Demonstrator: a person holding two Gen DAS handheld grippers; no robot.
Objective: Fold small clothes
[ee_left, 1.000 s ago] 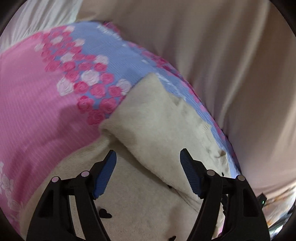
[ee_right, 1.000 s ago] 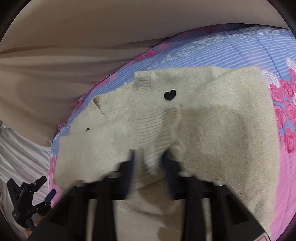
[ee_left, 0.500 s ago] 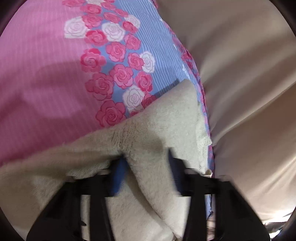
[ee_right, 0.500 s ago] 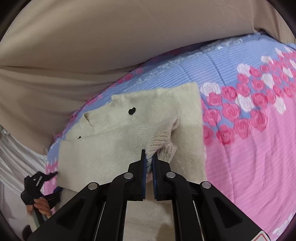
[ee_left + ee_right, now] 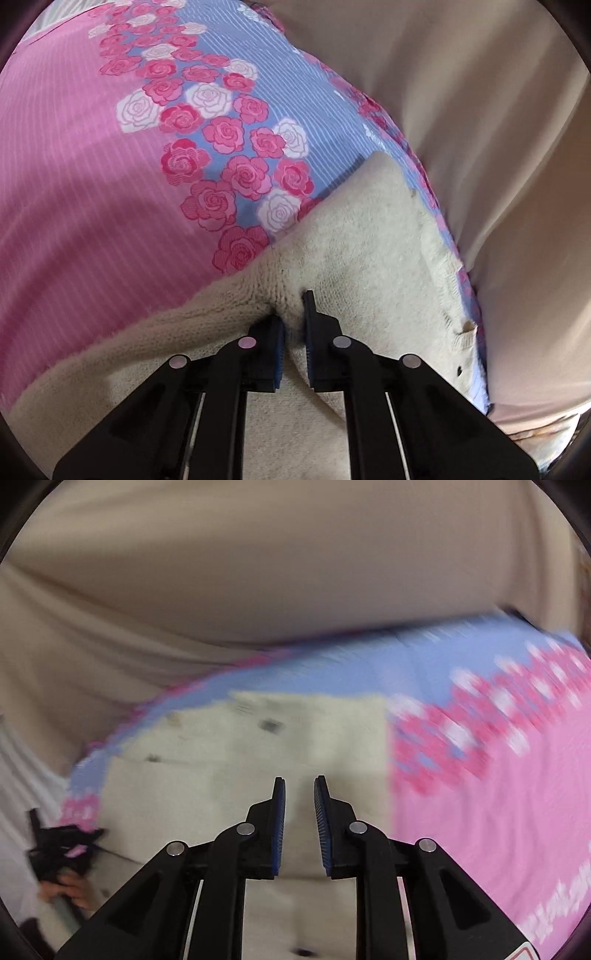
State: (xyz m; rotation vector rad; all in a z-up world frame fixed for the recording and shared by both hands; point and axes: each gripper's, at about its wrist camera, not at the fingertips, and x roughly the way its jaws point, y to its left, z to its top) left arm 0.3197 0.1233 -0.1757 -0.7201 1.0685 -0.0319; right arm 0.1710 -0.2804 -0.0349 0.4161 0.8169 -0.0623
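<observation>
A cream knitted sweater [image 5: 362,251] with small black hearts lies on a pink and blue rose-patterned bedspread [image 5: 92,184]. My left gripper [image 5: 293,314] is shut on a fold of the sweater near its side edge. In the blurred right wrist view the sweater [image 5: 229,775] lies flat ahead with one side folded over. My right gripper [image 5: 299,794] is slightly open and empty above the sweater. The left gripper [image 5: 62,845], held by a hand, shows at the left edge of that view.
A beige curtain [image 5: 480,110] hangs just beyond the bed's far edge; it also fills the top of the right wrist view [image 5: 258,572]. The pink bedspread [image 5: 498,794] stretches to the right of the sweater.
My left gripper closed on a fold of the sweater. My right gripper let go of the sleeve cuff, opened slightly and is moving; the sleeve now lies on the sweater.
</observation>
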